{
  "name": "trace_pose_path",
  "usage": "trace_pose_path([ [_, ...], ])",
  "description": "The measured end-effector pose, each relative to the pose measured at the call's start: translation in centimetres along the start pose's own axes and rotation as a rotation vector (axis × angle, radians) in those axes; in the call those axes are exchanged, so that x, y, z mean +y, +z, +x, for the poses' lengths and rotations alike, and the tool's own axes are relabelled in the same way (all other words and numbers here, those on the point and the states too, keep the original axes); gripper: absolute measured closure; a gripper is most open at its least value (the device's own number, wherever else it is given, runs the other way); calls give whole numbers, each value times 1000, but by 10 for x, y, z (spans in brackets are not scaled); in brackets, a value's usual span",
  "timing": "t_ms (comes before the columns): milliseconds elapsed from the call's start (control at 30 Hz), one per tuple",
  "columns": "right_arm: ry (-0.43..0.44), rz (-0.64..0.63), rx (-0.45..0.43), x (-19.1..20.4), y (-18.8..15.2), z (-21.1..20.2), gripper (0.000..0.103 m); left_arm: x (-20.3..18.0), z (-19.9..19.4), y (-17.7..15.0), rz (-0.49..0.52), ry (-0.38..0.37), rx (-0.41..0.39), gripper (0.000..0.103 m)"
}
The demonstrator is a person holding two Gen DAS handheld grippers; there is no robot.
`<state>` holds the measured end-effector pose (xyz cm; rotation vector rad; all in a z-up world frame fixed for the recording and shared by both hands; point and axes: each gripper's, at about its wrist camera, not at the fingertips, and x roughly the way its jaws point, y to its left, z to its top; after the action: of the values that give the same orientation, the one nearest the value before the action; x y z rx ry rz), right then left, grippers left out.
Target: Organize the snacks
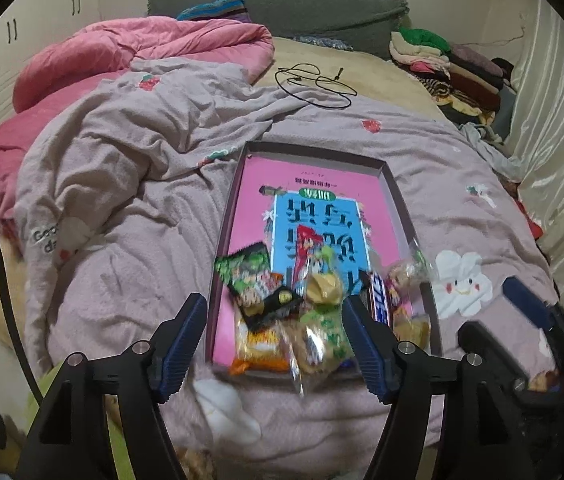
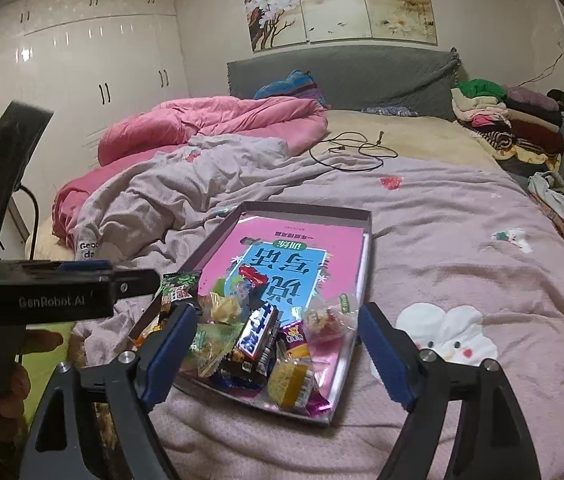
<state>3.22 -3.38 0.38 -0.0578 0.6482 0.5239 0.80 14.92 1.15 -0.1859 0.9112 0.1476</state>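
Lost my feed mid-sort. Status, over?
Left gripper open, empty. Right gripper open, empty. Snack packets heaped at near end of tray on bed. Nothing in the way.

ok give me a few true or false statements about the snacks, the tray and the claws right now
1. The snacks are piled at the near end of the tray. True.
2. The tray sits on a wooden table. False: it lies on a lilac blanket on a bed.
3. The left claw is clamped on a packet. False: it is open, holding nothing.
4. The right claw is open. True.
5. A black cable lies on the bed beyond the tray. True.
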Motion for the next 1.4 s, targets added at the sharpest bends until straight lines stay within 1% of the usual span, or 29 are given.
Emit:
trace_pose_path([
  [33,5,-3,1,0,-1,-5,16,0,-3,-5,0,0,3,31],
  [233,3,-22,16,1,-15,-22,12,0,-17,-31,9,-9,28,31],
  [400,-22,-45,30,7,-29,-33,11,-5,-23,-43,21,-11,40,31],
  [567,-29,-30,46,8,-40,-42,6,-15,-26,-51,49,-14,45,31],
  [733,-54,-32,36,6,-44,-45,4,-20,-28,-52,59,-9,39,31],
  [1000,-53,-42,39,7,-44,-43,1,-26,-29,-54,77,-2,38,31],
  [1167,-58,-46,40,7,-44,-42,1,-28,-29,-54,84,16,37,31],
  [1400,-67,-43,41,6,-44,-41,1,-25,-29,-54,75,12,35,31],
])
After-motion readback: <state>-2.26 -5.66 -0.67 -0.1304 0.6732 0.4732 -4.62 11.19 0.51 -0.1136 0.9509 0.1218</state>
